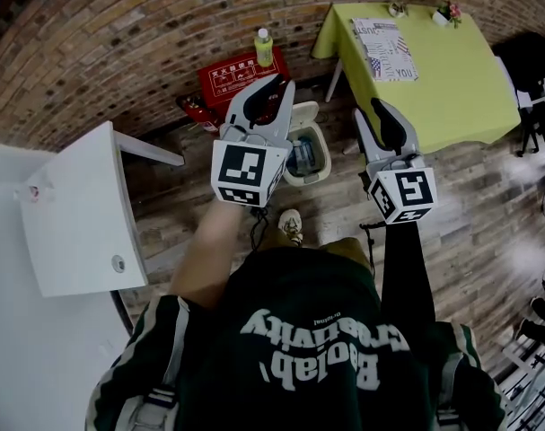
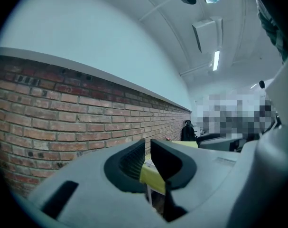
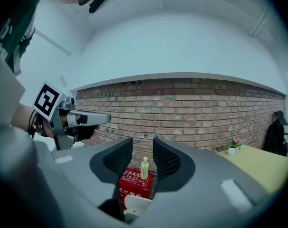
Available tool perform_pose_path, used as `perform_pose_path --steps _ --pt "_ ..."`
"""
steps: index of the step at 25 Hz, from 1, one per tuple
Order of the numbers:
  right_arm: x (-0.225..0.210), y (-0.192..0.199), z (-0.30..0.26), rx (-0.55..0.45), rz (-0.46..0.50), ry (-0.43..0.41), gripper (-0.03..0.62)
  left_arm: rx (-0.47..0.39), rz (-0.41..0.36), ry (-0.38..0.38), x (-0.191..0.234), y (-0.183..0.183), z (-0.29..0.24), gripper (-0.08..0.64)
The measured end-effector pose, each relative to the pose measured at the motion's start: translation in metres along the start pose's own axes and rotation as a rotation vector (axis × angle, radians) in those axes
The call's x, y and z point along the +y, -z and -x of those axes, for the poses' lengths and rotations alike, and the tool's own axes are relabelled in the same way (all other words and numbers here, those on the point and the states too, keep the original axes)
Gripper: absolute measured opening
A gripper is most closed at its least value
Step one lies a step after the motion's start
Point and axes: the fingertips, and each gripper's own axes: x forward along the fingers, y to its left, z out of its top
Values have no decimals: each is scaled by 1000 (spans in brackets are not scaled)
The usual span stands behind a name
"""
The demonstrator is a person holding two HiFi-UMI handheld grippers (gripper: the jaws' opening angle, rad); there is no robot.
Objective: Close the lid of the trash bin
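Left gripper (image 2: 147,147): jaws only a narrow slit apart, with nothing between them and nothing touching the pads. Through the slit shows an edge of the yellow table (image 2: 151,178). In the head view, this gripper (image 1: 274,86) hangs above the bin (image 1: 327,162), just off its left side.

Right gripper (image 3: 143,148): jaws wider than the left's, a moderate gap, and empty. It hangs just right of the bin (image 1: 381,108) and touches nothing. Its view looks through the gap at a bottle (image 3: 144,167), a red box (image 3: 134,186) and the cream lid (image 3: 135,203).

The bin stands open on the wood floor (image 1: 470,187) between the two grippers. Bluish contents show inside it, and the lid (image 1: 305,112) is up at the edge nearest the brick wall (image 1: 128,52). The red box (image 1: 241,77) sits just beyond the bin against the wall, with the bottle (image 1: 264,48) upright on top. The yellow table (image 1: 434,70) is to the bin's right and carries a printed paper (image 1: 384,48) and a small flower pot (image 1: 452,13). A white table (image 1: 79,214) stands well to the bin's left. Above the brick, the wall is white, and a strip light (image 2: 216,60) runs along the ceiling.
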Motion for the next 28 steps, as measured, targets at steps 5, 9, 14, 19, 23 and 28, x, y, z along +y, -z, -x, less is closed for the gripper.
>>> perform_pose_path --steps 5,9,14,19,23,28 --pt "5 5 -13 6 0 -6 150 -8 -3 -9 10 4 -2 46" --pt "6 2 -23 5 13 -6 152 -17 -5 -36 22 3 -5 69" --pt "0 6 -26 20 10 13 181 -32 11 -54 28 6 -10 69" --pt "-8 13 -29 23 -11 30 149 -52 20 -104 35 11 -16 69" --pt "-12 21 -37 42 3 14 152 -65 38 -109 34 14 -21 69" --pt "-21 27 -57 54 18 -31 144 -91 58 -130 34 17 -34 74"
